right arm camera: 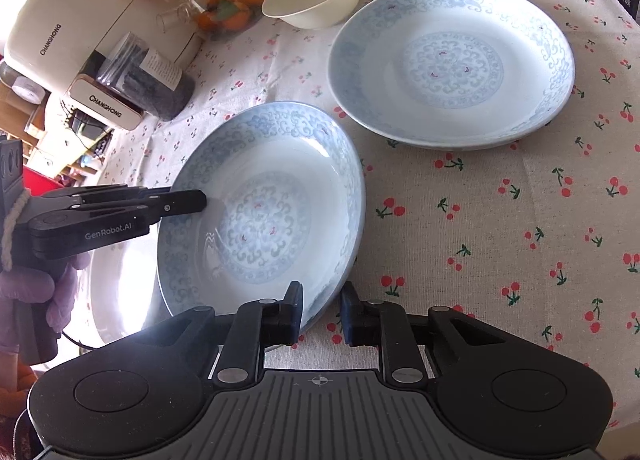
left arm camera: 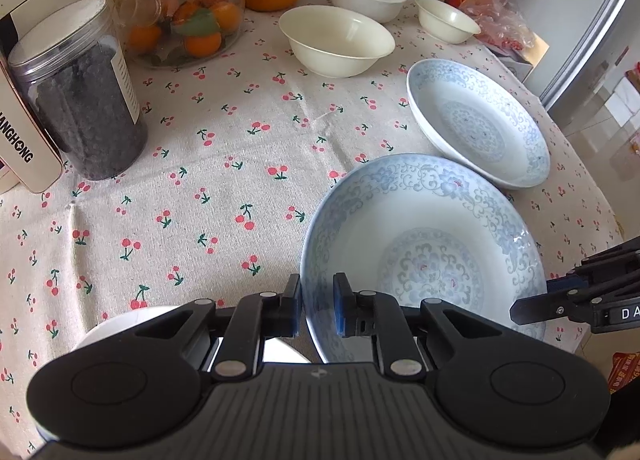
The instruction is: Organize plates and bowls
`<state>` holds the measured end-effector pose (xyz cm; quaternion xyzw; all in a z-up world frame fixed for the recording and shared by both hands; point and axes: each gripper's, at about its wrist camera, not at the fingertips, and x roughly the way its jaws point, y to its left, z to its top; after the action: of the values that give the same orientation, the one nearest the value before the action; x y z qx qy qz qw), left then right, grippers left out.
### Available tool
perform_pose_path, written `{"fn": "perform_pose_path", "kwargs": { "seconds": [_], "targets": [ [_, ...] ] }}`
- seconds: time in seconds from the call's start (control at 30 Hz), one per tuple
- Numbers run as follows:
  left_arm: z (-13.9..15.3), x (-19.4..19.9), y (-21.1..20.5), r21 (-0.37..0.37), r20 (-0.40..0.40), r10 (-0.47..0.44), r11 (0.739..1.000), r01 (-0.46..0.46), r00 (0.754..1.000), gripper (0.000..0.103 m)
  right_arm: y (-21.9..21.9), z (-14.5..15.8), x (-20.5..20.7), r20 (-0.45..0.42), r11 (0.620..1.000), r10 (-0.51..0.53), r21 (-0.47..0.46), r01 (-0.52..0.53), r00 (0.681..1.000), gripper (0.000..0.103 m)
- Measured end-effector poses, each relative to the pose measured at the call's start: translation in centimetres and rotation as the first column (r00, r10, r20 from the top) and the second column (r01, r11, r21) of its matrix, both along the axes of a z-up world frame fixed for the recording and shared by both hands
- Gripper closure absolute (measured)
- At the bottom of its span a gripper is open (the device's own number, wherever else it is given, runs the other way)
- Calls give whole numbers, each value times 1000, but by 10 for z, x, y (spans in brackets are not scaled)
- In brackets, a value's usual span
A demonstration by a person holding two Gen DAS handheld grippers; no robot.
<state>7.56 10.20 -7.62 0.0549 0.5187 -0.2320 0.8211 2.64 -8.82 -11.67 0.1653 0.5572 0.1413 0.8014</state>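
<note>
Plate, round blue-and-white floral porcelain, deep-welled (right arm camera: 264, 204), sits tilted at the table's near edge, one rim each pinched by left gripper (left arm camera: 317, 302) and right gripper (right arm camera: 322, 310), jaws narrow on it. Lift both ends level, keep grips even, then nest onto the matching patterned plate (right arm camera: 452, 64) just beyond. Cream bowls (left arm camera: 336, 40) on the cherry-print tablecloth (left arm camera: 208, 188) wait behind.

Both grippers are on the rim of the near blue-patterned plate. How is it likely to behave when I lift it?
The near plate looks like glazed ceramic: probably rigid, fairly heavy, breakable. Its glossy rim may slip between the pads of the left gripper and right gripper. Lifted unevenly, it could tilt toward the far plate.
</note>
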Motion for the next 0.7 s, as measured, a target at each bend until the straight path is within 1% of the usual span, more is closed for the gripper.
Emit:
{"fn": "perform_pose_path", "kwargs": {
  "seconds": [0.17, 0.37, 0.57, 0.7],
  "targets": [
    [2, 0, 1, -11, -3, 3, 1000, -3, 1000, 89, -1, -1, -2, 11, 1000, 7, -10, -7, 1000, 83],
    [7, 1, 7, -35, -3, 26, 999, -26, 1000, 89, -5, 5, -3, 27, 1000, -1, 10, 1, 1000, 83],
    [16, 0, 14, -75, 5, 57, 996, -56, 998, 89, -7, 9, -6, 59, 1000, 2, 23, -4, 998, 83],
    [26, 0, 16, -114, 23, 78, 991, -75, 997, 89, -12, 19, -5, 90, 999, -9, 42, 6, 996, 83]
  ]
}}
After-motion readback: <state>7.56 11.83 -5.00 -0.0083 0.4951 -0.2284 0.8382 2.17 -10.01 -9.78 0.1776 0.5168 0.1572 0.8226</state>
